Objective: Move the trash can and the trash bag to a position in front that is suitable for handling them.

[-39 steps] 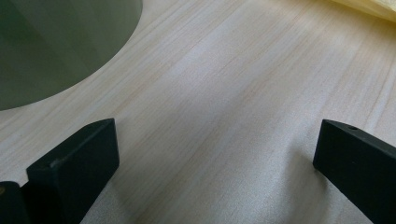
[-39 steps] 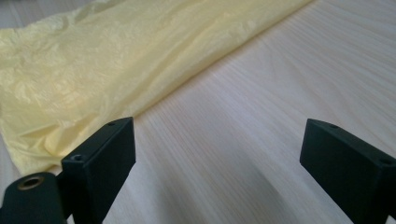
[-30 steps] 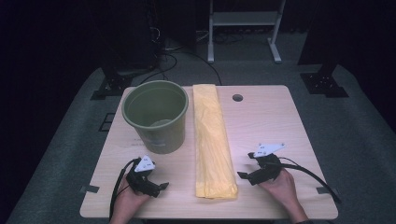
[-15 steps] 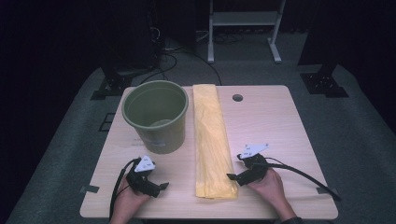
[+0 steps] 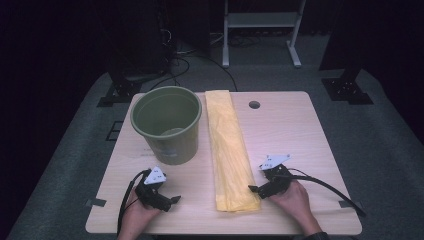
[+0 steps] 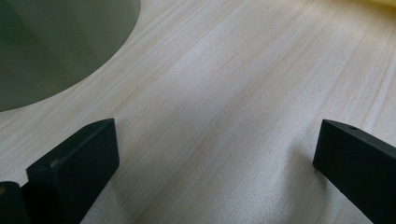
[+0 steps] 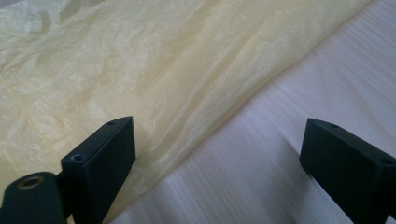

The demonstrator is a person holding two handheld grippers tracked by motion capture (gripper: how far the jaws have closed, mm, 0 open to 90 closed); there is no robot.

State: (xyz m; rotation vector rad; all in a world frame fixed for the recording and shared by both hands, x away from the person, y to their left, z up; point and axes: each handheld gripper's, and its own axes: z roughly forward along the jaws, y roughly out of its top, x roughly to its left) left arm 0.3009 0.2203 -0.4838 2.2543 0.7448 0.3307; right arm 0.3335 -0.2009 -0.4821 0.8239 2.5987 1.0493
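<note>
1. The right gripper (image 5: 255, 188) is held with its jaws spread wide; nothing is gripped between them.
2. In the right gripper view, the left-hand jaw is seen resting at the edge of the yellow plastic sheet (image 7: 140, 79), while the other jaw stands over bare wood, clear of the sheet.
3. The sheet's long edge is seen running diagonally through the gap between the jaws.
4. The left gripper (image 5: 172, 200) is likewise held wide open and empty; bare desk (image 6: 224, 93) is seen between its jaws.
5. In the left gripper view, the wall of the green bucket (image 6: 56, 42) is seen beyond the left-hand jaw, apart from it.
6. In the high view, the sheet (image 5: 227, 150) is laid as a long folded strip down the middle of the desk (image 5: 300, 135), from the far edge toward the near edge.
7. The bucket (image 5: 167, 125) is stood upright just beside the sheet's left edge.
8. Each gripper is held by a hand at the near edge: the left hand (image 5: 137, 215) and the right hand (image 5: 295, 200).
</note>
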